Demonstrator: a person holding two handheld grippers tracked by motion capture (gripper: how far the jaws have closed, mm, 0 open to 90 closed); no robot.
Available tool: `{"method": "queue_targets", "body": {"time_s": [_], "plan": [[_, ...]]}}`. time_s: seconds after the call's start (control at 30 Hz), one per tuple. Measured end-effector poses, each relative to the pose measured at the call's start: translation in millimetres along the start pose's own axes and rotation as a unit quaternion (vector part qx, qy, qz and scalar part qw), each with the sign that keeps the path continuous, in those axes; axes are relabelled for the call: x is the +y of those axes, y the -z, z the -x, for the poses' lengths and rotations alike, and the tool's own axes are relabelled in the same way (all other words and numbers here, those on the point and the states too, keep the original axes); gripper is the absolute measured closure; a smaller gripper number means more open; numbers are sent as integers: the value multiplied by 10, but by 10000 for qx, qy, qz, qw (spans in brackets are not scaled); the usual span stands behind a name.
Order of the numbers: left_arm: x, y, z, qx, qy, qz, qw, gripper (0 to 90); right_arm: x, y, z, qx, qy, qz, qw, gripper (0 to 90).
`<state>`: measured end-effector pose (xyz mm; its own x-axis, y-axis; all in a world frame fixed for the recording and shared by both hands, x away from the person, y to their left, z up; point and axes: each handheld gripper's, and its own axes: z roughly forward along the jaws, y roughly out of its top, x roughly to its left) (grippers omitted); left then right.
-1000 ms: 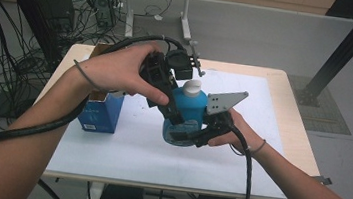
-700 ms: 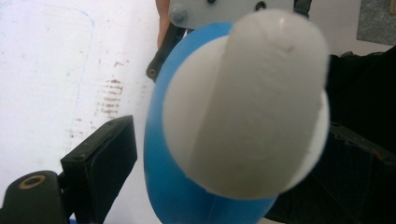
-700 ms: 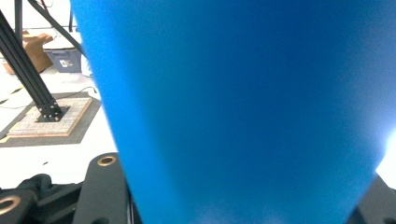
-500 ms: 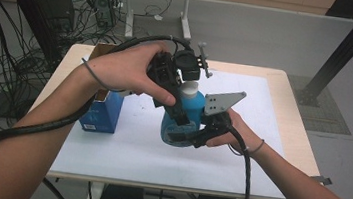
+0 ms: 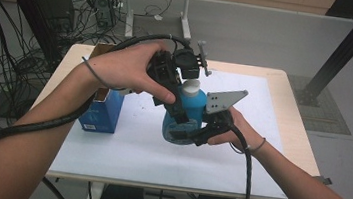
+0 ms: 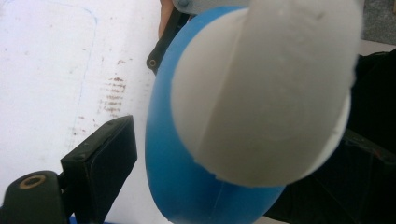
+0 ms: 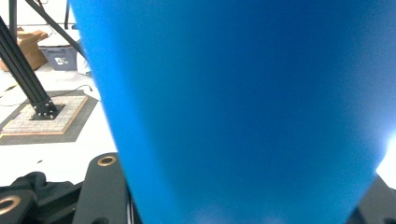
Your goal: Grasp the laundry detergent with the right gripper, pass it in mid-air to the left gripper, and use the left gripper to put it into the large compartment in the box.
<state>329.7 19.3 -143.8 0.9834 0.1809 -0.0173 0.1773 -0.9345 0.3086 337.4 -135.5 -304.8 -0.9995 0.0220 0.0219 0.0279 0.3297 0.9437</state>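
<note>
Even, soft overhead light keeps the bench (image 5: 122, 159) bright with faint shadows, while both gripper views are blurred, the blue bottle (image 7: 243, 107) too close to focus.

No legible text, brand, number or sign in any view. Pale print on the front of the blue box (image 5: 102, 113), at the table's left: too small and blurred to read. Blue bottle (image 5: 185, 115) body, seen close in both gripper views: plain, no label readable. White cap (image 6: 266, 88): unmarked apart from a moulding seam.
</note>
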Motion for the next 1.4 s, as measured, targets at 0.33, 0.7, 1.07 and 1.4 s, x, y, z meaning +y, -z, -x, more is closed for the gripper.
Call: {"method": "queue_targets", "body": {"time_s": [0.33, 0.7, 1.07, 1.4], "plan": [[-2, -8, -26, 1, 15, -19, 10000, 107, 1, -12, 8, 9, 0, 6, 10000, 410], [-4, -4, -28, -18, 14, -30, 10000, 107, -1, -13, 10, -1, 22, -6, 10000, 410], [-20, -7, -33, -24, 44, -13, 10000, 107, 0, -12, 12, -8, 53, -18, 10000, 410], [-34, -14, -40, -38, 60, -7, 10000, 107, -7, -21, 19, 1, 38, -40, 10000, 410]]}}
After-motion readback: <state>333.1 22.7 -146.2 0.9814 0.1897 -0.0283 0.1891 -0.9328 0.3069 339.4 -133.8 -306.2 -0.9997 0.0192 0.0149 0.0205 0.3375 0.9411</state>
